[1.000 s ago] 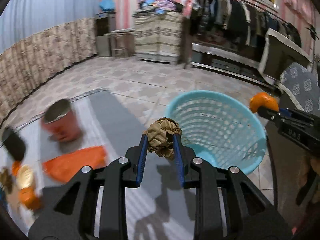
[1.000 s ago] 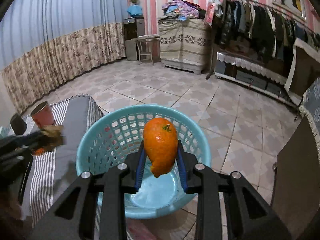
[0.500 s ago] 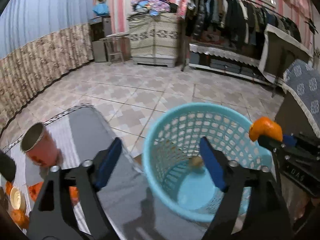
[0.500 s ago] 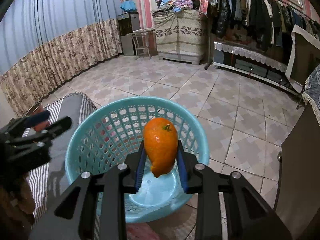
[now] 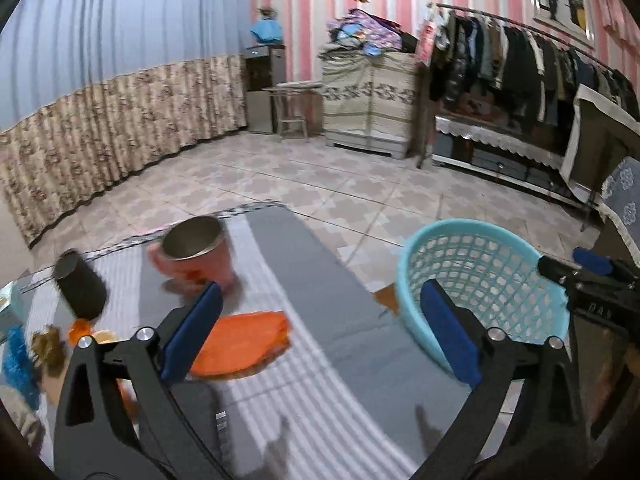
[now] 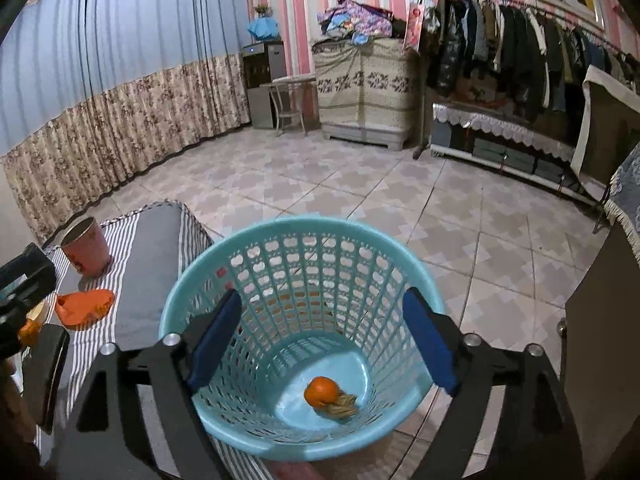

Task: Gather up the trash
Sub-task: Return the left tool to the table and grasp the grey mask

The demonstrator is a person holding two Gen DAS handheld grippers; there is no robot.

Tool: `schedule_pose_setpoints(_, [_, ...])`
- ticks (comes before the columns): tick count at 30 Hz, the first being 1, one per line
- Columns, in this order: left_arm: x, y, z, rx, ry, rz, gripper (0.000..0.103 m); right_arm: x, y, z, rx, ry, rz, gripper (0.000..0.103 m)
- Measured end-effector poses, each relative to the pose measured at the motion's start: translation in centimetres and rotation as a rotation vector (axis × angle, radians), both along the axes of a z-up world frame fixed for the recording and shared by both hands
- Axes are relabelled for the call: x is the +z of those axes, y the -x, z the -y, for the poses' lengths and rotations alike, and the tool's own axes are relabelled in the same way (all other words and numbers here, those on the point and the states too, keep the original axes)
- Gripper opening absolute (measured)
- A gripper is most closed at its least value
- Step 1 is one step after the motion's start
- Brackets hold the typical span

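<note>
My right claw (image 6: 320, 344) is opening wide with nothing between its blue pads, hovering above the turquoise plastic basket (image 6: 208, 280). An orange peel (image 6: 321, 390) and a crumpled brown wrapper (image 6: 342, 404) lie touching on the basket's floor. My left claw (image 5: 320, 328), also opening and empty, hangs over the striped table (image 5: 320, 360), where an orange wrapper (image 5: 244, 342) lies.

Wide open straight down into the turquoise basket (image 6: 208, 280), only an orange (image 6: 321, 390) and a brown wad (image 6: 342, 405) at the bottom. Blocked near the striped table's (image 5: 320, 380) far edge by a pink cup (image 5: 196, 254); orange wrapper (image 5: 244, 338) mid-table, small clutter along the left edge.
</note>
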State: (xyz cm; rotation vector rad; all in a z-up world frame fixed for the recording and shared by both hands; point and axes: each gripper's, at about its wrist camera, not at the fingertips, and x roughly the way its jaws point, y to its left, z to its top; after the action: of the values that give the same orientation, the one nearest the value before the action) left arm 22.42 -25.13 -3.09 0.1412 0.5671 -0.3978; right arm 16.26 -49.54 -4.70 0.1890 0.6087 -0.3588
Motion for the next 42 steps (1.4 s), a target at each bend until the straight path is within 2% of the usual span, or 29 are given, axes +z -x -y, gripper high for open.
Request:
schedule_pose_setpoints(3, [0.3, 0.7, -2.7, 0.044, 0.004, 0.008, 0.098, 1.0, 0.2, -1.3, 0.019, 0.016, 0.034, 0.088])
schedule_pose_setpoints(10, [0.7, 1.8, -9.8, 0.144, -0.001, 0.011, 0.098, 2.4, -0.5, -6.3, 0.091, 0.038, 0.073, 0.088])
schedule_pose_setpoints(17, [0.3, 2.6, -18.6, 0.261, -0.017, -0.013, 0.098, 1.8, -1.3, -12.9, 0.163, 0.054, 0.056, 0.089])
schedule_pose_setpoints(22, [-0.9, 3.1, -24.6, 0.332, -0.052, -0.033, 0.098, 1.0, -1.1, -15.9, 0.203, 0.019, 0.034, 0.089])
schedule_pose_setpoints(26, [-1.8, 3.2, -29.2, 0.391, -0.061, -0.058, 0.098, 0.4, -0.9, -18.0, 0.204, 0.052, 0.015, 0.089])
schedule_pose_setpoints(28, [-2.0, 3.3, -30.8, 0.408, -0.062, -0.069, 0.097, 0.2, -1.0, -18.9, 0.201, 0.067, 0.002, 0.095])
schedule_pose_setpoints(31, [-3.0, 3.2, -33.8, 0.433, -0.05, -0.095, 0.097, 0.0, -1.0, -20.4, 0.193, 0.101, 0.002, 0.097])
schedule_pose_setpoints(35, [-4.2, 2.3, -36.2, 0.442, -0.019, -0.158, 0.097, -0.3, -1.0, -22.2, 0.211, 0.116, -0.005, 0.097])
schedule_pose_setpoints(40, [-5.6, 1.1, -36.8, 0.428, -0.014, -0.226, 0.093, -1.0, -1.1, -23.9, 0.241, 0.093, -0.062, 0.097])
schedule_pose_setpoints(41, [-6.1, 0.7, -36.9, 0.417, -0.007, -0.251, 0.089, -1.1, -1.0, -24.6, 0.253, 0.106, -0.065, 0.097])
schedule_pose_setpoints(42, [-6.5, 0.5, -36.8, 0.405, -0.004, -0.272, 0.078, -1.1, -0.9, -25.4, 0.267, 0.123, -0.065, 0.097])
